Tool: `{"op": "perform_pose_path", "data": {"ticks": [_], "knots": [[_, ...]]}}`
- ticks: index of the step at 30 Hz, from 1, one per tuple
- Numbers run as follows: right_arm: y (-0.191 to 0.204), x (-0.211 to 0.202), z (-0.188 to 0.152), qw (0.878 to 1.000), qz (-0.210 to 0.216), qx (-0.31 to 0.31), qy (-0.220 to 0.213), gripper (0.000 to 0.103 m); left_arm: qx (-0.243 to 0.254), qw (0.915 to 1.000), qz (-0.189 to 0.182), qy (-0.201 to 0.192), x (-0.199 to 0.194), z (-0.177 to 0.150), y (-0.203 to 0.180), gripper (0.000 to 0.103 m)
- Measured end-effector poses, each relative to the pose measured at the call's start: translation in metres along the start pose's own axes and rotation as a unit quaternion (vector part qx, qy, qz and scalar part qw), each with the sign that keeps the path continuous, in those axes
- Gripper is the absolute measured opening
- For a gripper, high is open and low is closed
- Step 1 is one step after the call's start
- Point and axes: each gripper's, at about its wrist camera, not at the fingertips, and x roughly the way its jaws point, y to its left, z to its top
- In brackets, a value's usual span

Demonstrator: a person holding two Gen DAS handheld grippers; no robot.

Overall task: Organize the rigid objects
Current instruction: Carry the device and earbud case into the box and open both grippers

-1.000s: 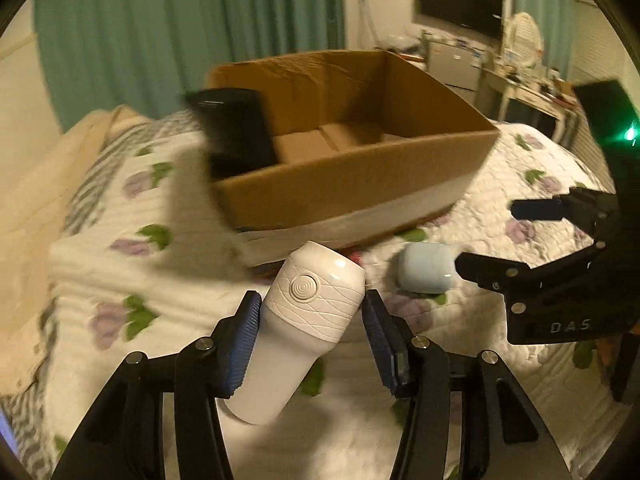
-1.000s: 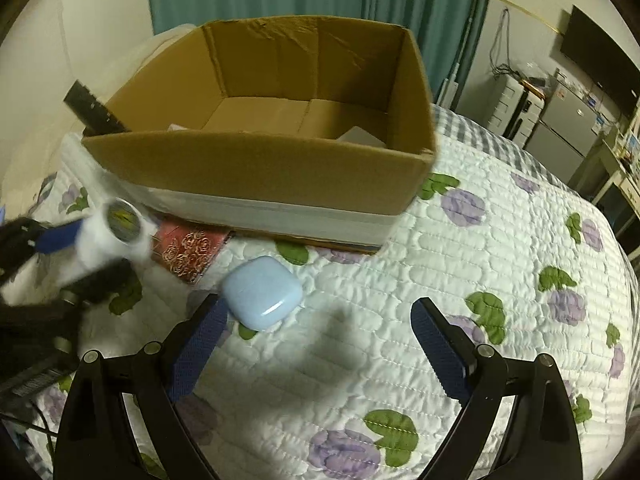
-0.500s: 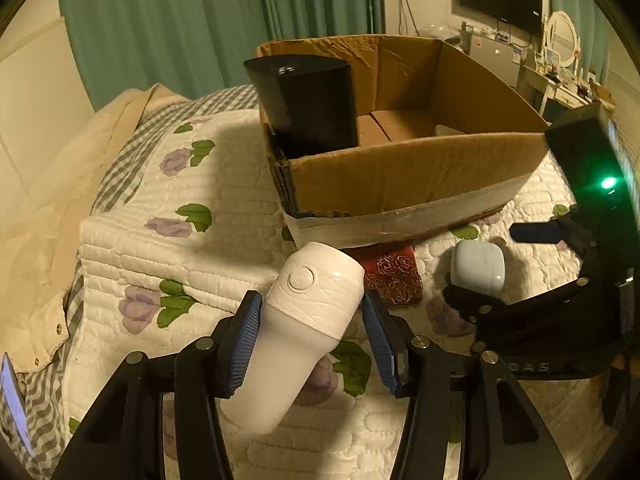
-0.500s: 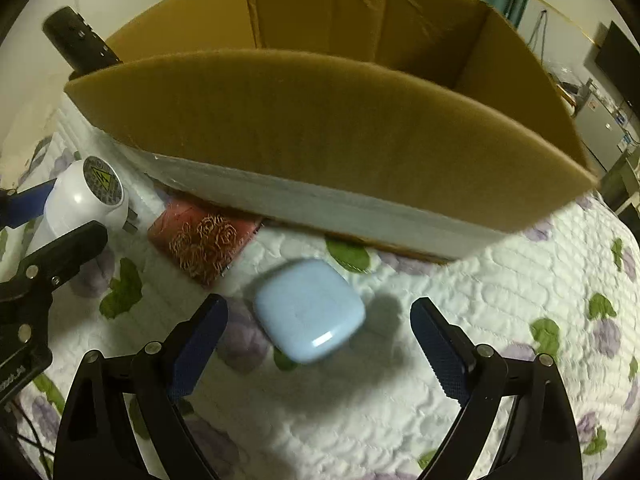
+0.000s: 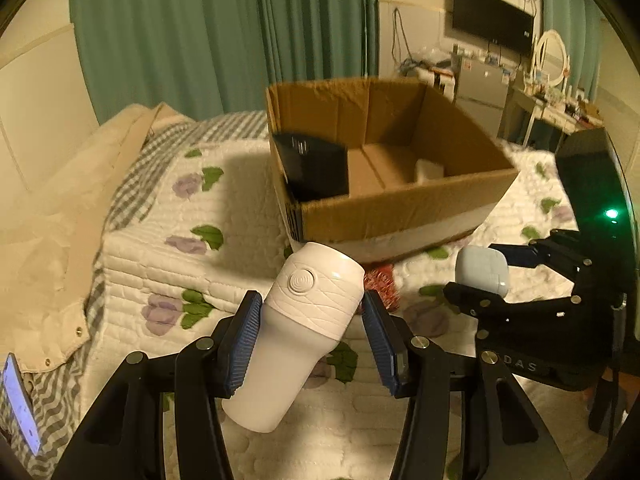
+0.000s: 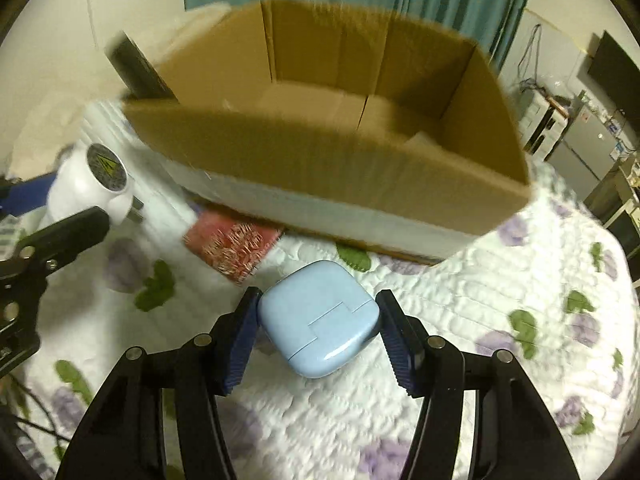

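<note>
between left jaws, white bottle (image 5: 308, 332) tilted, cap toward box (image 5: 400, 208).

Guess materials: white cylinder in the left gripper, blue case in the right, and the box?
White cylinder: likely matte moulded plastic, with embossed lines and a ringed button. Blue case: probably glossy hard plastic, showing highlights and a crisp lid seam. Box: corrugated cardboard, brown and matte, with creased flaps and a pale band along its base.

Floral quilted bed (image 6: 500, 300) under cardboard box (image 6: 320, 168), red packet (image 6: 234, 244)

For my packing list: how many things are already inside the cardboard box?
2: a black object at the left corner and a white item at the far right; others may be hidden.
</note>
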Motion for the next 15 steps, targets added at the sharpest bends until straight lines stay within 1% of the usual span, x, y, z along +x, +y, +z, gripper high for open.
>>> {"op": "perform_pose_path", "data": {"ticks": [4, 8, 9, 12, 15], "knots": [[-0.003, -0.046, 0.011, 0.999, -0.015, 0.001, -0.033, 0.058, 0.0, 0.9994, -0.01, -0.034, -0.031, 0.014, -0.001, 0.052], [-0.003, -0.093, 0.022, 0.998, -0.012, 0.011, -0.069, 0.058, 0.002, 0.9974, -0.018, -0.07, -0.056, 0.033, -0.004, 0.052], [-0.009, -0.103, 0.028, 0.997, -0.012, 0.014, -0.08, 0.058, 0.004, 0.9965, -0.019, -0.081, -0.063, 0.04, -0.005, 0.052], [-0.011, -0.122, 0.047, 0.994, -0.014, 0.017, -0.108, 0.058, 0.007, 0.9938, -0.019, -0.109, -0.077, 0.061, -0.007, 0.052], [-0.02, -0.131, 0.07, 0.991, -0.025, 0.019, -0.13, 0.058, 0.014, 0.9912, -0.007, -0.131, -0.081, 0.083, -0.009, 0.052]]}}
